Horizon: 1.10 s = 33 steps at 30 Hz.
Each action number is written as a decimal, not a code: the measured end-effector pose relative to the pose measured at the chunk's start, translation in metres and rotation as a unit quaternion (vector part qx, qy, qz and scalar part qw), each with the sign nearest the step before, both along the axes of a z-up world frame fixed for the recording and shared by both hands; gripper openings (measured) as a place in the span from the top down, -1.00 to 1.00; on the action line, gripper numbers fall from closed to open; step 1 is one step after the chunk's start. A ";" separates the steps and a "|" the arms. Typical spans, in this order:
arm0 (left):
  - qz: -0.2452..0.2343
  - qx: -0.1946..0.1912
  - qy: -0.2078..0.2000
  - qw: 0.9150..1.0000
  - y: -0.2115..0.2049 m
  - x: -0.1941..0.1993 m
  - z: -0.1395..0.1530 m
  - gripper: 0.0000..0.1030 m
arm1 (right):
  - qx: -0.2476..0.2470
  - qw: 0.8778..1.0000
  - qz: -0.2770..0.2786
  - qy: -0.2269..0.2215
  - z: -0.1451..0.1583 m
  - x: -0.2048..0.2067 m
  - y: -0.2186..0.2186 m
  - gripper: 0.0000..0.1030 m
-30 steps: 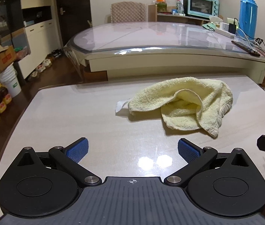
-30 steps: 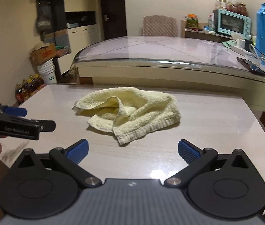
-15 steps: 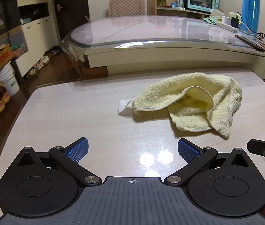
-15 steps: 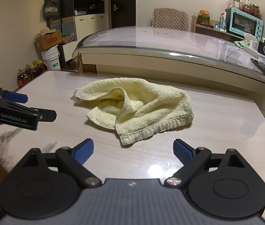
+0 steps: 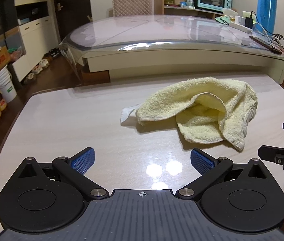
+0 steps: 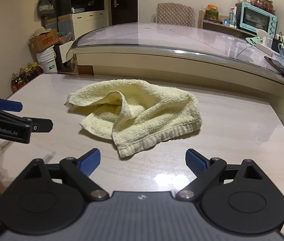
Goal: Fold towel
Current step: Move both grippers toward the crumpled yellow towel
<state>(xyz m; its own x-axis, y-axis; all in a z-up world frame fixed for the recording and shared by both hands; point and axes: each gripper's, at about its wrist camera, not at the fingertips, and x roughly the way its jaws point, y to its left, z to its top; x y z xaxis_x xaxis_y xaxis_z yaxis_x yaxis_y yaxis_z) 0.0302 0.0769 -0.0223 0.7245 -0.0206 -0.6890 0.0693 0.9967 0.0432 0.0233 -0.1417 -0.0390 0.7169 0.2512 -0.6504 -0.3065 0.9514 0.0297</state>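
Both grippers have been carried nearer the crumpled yellow towel [image 5: 202, 112], which lies untouched on the pale table [image 5: 61, 124]. At 12 o'clock of the right gripper [image 6: 143, 160] it is seen; the left gripper [image 5: 142, 160] is likewise spread wide, grasping nothing.

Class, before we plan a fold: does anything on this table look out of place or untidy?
Yes. The yellow towel lies crumpled on the table, one flap arched up over a hollow, not spread flat. Both grippers, left and right, are open and clear of it.
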 end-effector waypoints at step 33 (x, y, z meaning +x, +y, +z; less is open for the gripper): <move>-0.002 0.006 0.009 1.000 0.006 0.028 -0.013 -1.00 | -0.026 0.999 0.023 0.004 -0.013 0.019 0.021 -0.38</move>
